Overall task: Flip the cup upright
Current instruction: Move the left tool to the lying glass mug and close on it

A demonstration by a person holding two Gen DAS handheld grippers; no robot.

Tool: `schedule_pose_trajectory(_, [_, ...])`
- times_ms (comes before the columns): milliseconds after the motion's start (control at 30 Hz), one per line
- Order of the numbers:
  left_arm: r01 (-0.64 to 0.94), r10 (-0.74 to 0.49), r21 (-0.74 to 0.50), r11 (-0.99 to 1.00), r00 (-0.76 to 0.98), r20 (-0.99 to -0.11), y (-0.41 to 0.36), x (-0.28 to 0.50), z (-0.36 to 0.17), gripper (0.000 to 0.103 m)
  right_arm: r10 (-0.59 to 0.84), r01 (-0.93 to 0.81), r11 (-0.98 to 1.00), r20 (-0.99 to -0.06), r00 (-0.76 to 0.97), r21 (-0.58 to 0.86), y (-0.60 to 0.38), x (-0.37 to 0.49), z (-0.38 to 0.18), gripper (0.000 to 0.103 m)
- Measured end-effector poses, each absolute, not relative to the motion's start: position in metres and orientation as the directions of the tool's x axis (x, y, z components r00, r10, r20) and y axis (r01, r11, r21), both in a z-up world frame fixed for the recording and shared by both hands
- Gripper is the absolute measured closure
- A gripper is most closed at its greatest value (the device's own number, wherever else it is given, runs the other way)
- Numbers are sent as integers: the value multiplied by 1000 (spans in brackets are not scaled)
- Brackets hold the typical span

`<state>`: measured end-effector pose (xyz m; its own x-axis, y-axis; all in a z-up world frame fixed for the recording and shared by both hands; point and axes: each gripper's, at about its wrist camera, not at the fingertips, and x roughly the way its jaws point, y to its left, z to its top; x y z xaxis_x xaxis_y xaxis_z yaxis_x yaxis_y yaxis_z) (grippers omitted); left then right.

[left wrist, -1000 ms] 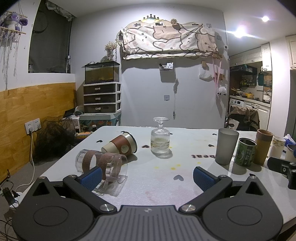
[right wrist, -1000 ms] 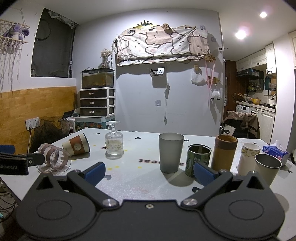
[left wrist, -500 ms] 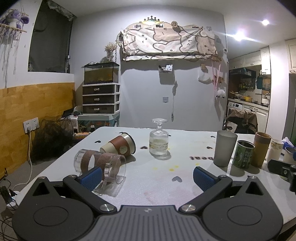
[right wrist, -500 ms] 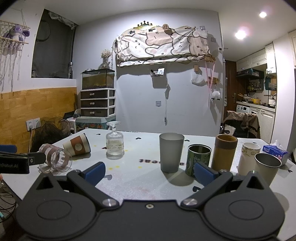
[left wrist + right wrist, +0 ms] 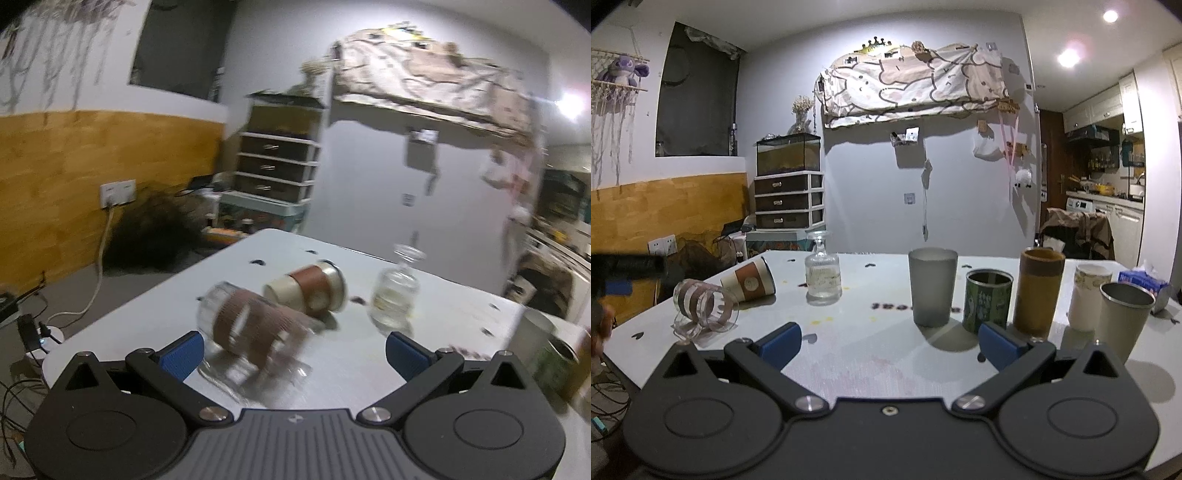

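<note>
The clear glass cup (image 5: 255, 328) with the brown banded sleeve is lying on its side at the near-left corner of the white table (image 5: 461, 306), mouth pointing toward 5 o'clock in the left wrist view, base toward 10 o'clock. The paper coffee cup (image 5: 308, 288) is also lying on its side, just behind it at 1 o'clock and close enough that I cannot tell if they are touching.

Here is the danger: the glass is round and free to roll. A push from one pad could be sending it into the paper cup or off the table edge at 8 o'clock. The left view is blurring and tilting, so alignment is looking uncertain, and smooth glass may be slipping in the grip while turning. The glass bottle (image 5: 393, 295) is standing at 2 o'clock, near enough for a wide swing to be knocking it.

The left gripper (image 5: 295, 350) is spreading its blue pads (image 5: 183, 352) wide, holding nothing, with the glass cup lying between and beyond them, nearer the left pad; contact is not clear. The right gripper (image 5: 890, 341) is also gaping wide and empty, facing the upright row led by the frosted grey tumbler (image 5: 932, 291), well apart from the glass cup at 9 o'clock.
</note>
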<state>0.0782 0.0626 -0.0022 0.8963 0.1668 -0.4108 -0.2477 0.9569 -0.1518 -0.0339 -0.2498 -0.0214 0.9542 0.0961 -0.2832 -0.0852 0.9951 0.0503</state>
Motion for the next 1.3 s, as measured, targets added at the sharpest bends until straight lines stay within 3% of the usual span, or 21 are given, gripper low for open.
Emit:
schedule_pose_trajectory(233, [-445,330,-181,877,832,-446,89,145,-2,0,94,-74,994,-308,947,76,-260,-32,-34,0])
schedule_pose_trajectory(500, [-532,335,-183,827,727,-599,82,199,-26,1,72,-45,995,-325,943,89,-270,-30,-42,0])
schedule_pose_trajectory(733, [-630,350,-209,748,642,-682,81,218,-54,2,56,-26,995,-336,940,92,-277,-31,-46,0])
schedule_pose_trajectory(967, [-600,288,-274,752,673,-682,85,206,-53,11,40,-8,995,-338,940,95,-283,-31,-46,0])
schedule_pose_trajectory(1300, [-398,130,-255,881,723,-679,66,147,-50,19,56,-22,994,-338,939,106,-281,-27,-49,0])
